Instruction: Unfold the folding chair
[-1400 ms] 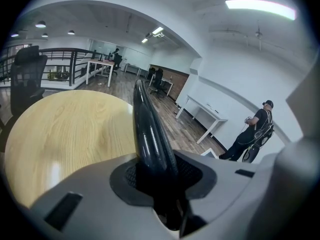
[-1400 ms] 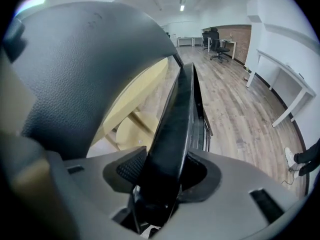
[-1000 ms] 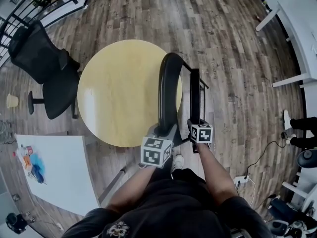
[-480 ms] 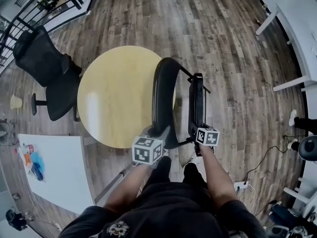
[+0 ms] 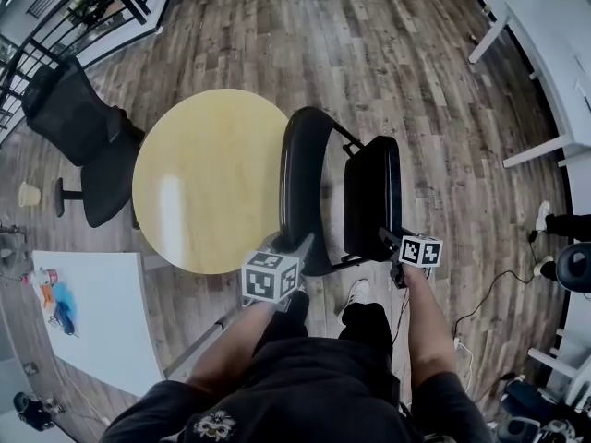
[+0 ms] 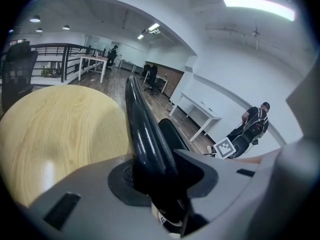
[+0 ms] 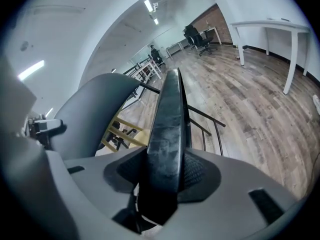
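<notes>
The black folding chair stands on the wood floor beside a round table, partly spread. Its curved backrest is on the left and its seat panel on the right, tilted away from it. My left gripper is shut on the backrest's near edge, which runs between the jaws of the left gripper. My right gripper is shut on the seat's near edge, seen edge-on between the jaws of the right gripper. The chair's thin metal legs show beyond the seat.
A round wooden table touches or nearly touches the backrest on the left. A black office chair stands further left, a white board lies lower left, and white desks line the right. A cable and power strip lie on the floor.
The seat panel has swung out to the right, away from the backrest, with my right gripper on it. The left gripper and backrest shifted slightly left.
</notes>
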`<state>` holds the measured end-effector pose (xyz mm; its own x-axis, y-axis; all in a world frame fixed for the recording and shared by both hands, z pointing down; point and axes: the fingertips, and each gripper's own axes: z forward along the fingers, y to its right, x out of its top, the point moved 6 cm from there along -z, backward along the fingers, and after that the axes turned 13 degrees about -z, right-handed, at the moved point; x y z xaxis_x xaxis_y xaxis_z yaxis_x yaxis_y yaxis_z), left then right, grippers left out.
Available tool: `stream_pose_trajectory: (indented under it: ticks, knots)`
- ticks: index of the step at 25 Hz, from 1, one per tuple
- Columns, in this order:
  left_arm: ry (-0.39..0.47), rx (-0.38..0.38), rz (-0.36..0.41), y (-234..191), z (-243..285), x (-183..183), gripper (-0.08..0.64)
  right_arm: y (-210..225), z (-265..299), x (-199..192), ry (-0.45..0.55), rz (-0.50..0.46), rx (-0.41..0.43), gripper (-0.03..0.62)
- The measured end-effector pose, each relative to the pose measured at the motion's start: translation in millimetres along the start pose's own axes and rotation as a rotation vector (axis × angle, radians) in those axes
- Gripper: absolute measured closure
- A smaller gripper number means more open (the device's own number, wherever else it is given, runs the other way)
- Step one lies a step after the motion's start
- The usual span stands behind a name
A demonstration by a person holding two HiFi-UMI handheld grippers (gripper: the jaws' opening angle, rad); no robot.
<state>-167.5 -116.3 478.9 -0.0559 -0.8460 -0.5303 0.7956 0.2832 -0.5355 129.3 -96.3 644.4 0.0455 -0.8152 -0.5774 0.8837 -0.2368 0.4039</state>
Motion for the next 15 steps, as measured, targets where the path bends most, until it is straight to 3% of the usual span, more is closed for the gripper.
stream_pose_trajectory:
  ticks: [3, 7, 11, 15]
  knots:
    - [-0.008, 0.008, -0.006, 13.6, 15.9, -6.5, 0.43, 48.5, -24.7, -3.5, -0.006, -0.063, -0.006, 0.365]
    - [-0.006, 0.042, 0.005, 37.1, 44.1, -16.4, 0.42, 118.5, -49.1, -13.5, -0.024, -0.089, 0.019, 0.354]
    - [-0.012, 0.16, 0.023, 58.3, 77.0, -28.6, 0.388, 187.1, -62.2, -31.9, -0.037, -0.086, 0.005, 0.317]
    - [0.011, 0.279, -0.004, 65.9, 108.4, -44.0, 0.36, 250.1, -61.4, -56.5, -0.056, -0.071, -0.041, 0.262]
